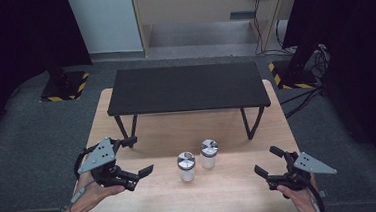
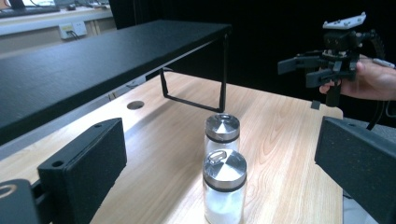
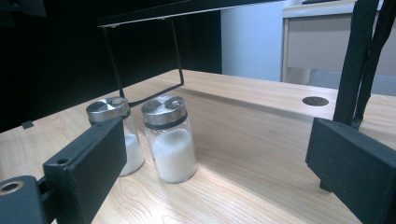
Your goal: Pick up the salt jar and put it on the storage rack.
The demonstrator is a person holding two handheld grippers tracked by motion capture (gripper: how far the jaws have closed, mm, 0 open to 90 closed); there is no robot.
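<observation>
Two small glass jars with silver lids and white powder stand side by side on the wooden table point(image 1: 147, 199). The left jar point(image 1: 186, 166) point(image 2: 224, 191) point(image 3: 108, 109) is nearest my left gripper point(image 1: 140, 155) point(image 2: 219, 158), which hovers open to its left, jaws wide apart. The right jar point(image 1: 209, 153) point(image 2: 222, 135) point(image 3: 170, 140) stands slightly farther back. My right gripper point(image 1: 267, 160) point(image 3: 215, 168) point(image 2: 308, 67) is held open to the right of both jars, touching neither. In the right gripper view its left jaw hides part of the left jar.
A low black shelf point(image 1: 187, 88) point(image 2: 93, 60) on thin metal legs spans the back half of the table. A round cable hole point(image 2: 135, 105) point(image 3: 315, 100) sits in the tabletop under it. Grey floor surrounds the table.
</observation>
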